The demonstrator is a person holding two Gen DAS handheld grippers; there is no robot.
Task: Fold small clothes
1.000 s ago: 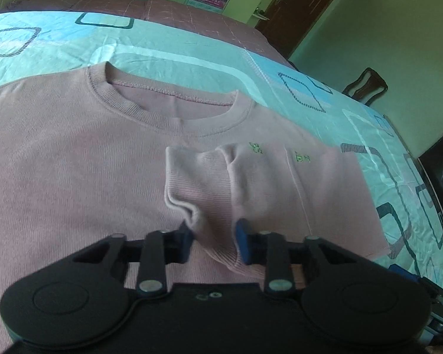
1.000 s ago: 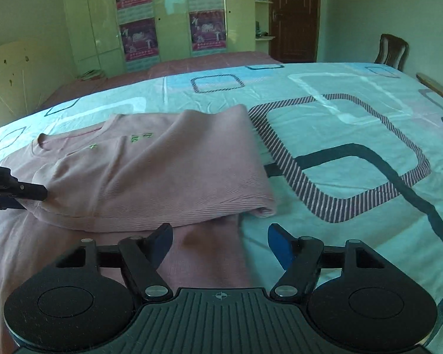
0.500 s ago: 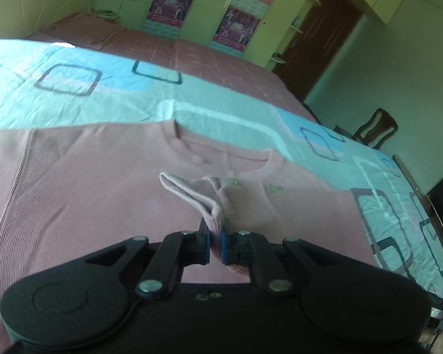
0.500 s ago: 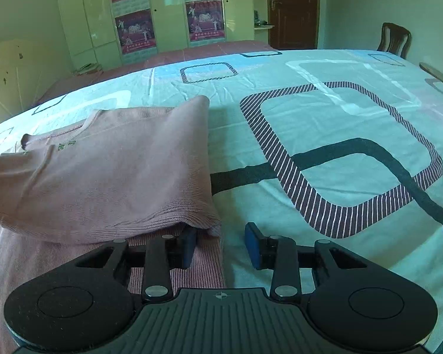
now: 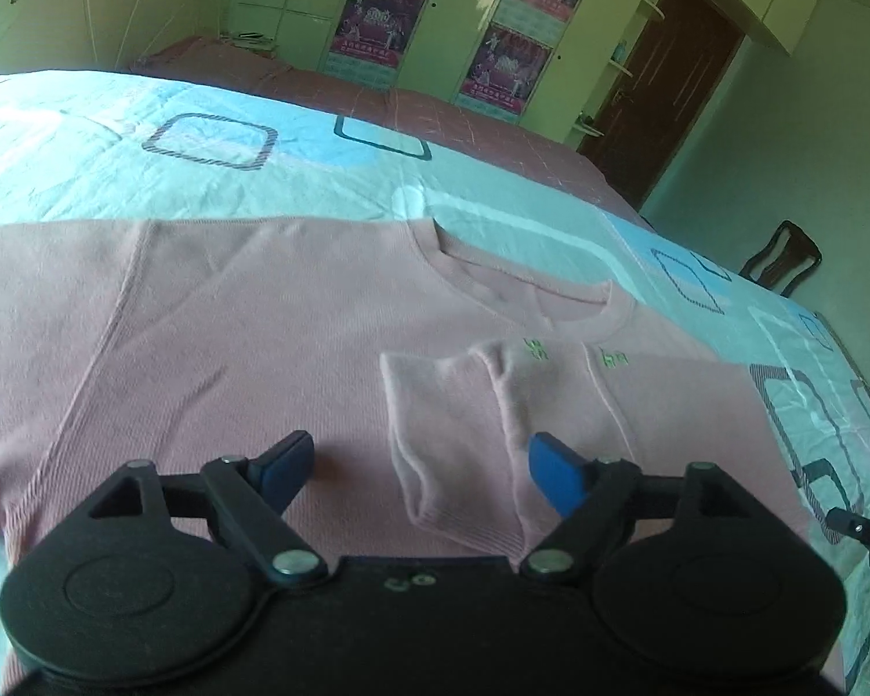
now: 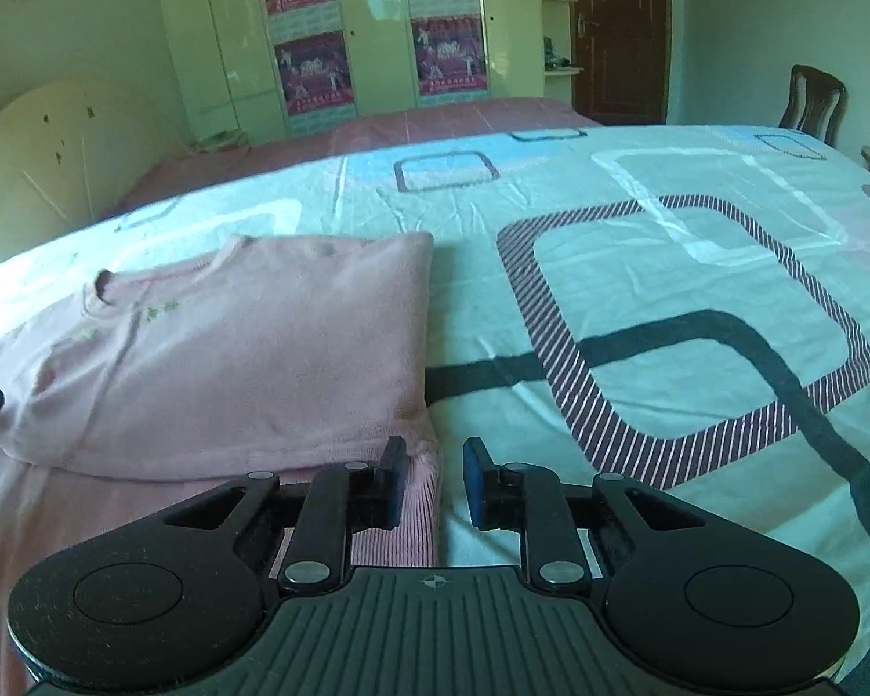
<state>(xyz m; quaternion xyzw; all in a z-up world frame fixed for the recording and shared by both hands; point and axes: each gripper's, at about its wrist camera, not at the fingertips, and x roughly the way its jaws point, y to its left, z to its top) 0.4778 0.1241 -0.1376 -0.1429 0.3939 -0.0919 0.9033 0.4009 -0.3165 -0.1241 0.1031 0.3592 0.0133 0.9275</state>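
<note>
A pink knit sweater (image 5: 214, 348) lies flat on the bed, neck hole away from me. Its right sleeve (image 5: 470, 423) is folded across the chest, cuff near my left gripper (image 5: 420, 464). That gripper is wide open above the sweater, and the cuff lies loose between its blue pads. In the right wrist view the folded side of the sweater (image 6: 249, 359) lies to the left. My right gripper (image 6: 432, 484) is partly open at the sweater's lower right hem (image 6: 417, 499), with the fabric edge by its left pad.
The bed has a light blue sheet (image 6: 667, 301) with rounded square patterns. A wooden chair (image 6: 812, 98) stands at the far right by a brown door (image 6: 617, 29). Cupboards with posters (image 5: 481, 17) line the far wall. The right gripper's tip (image 5: 864, 533) shows at the left view's right edge.
My left gripper was shut on the sleeve cuff half a second ago and has opened wide, leaving the cuff on the chest. My right gripper has narrowed and moved to the hem.
</note>
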